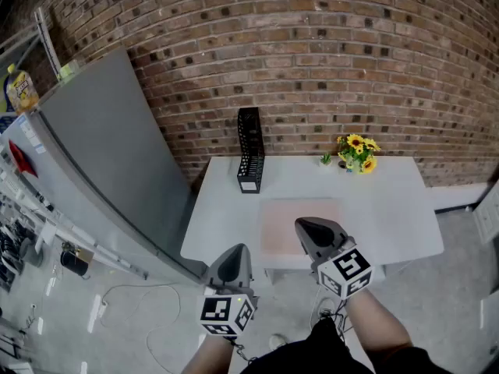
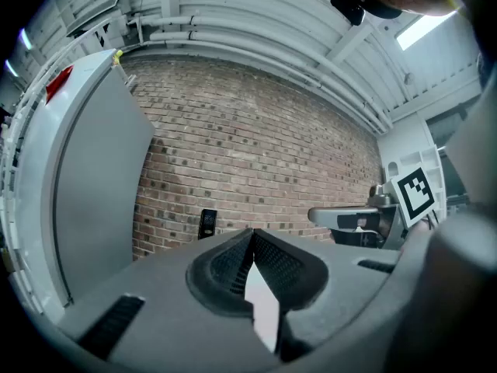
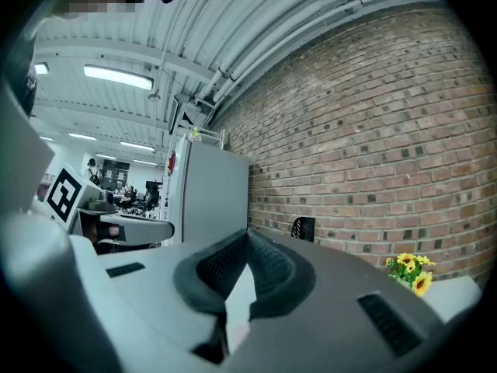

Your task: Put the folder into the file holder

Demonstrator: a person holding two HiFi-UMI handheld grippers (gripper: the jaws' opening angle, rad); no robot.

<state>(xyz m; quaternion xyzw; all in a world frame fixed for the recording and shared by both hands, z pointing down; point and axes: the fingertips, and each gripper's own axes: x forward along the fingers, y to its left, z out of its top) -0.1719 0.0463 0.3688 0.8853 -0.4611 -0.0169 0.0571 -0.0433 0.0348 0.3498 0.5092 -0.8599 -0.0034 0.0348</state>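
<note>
A pale pink folder [image 1: 300,223] lies flat near the front of the white table [image 1: 390,201]. A black mesh file holder [image 1: 249,150] stands upright at the table's back left, against the brick wall; it also shows far off as the file holder [image 2: 207,223] and the file holder [image 3: 303,228]. My left gripper [image 1: 234,261] hovers shut just off the table's front edge, holding nothing. My right gripper [image 1: 309,226] is shut and empty above the folder's near edge. Both point level toward the wall.
A small pot of yellow flowers [image 1: 357,153] stands at the table's back right. A tall grey cabinet [image 1: 109,154] stands left of the table. Cables lie on the floor [image 1: 117,302] at the lower left. A brick wall backs the table.
</note>
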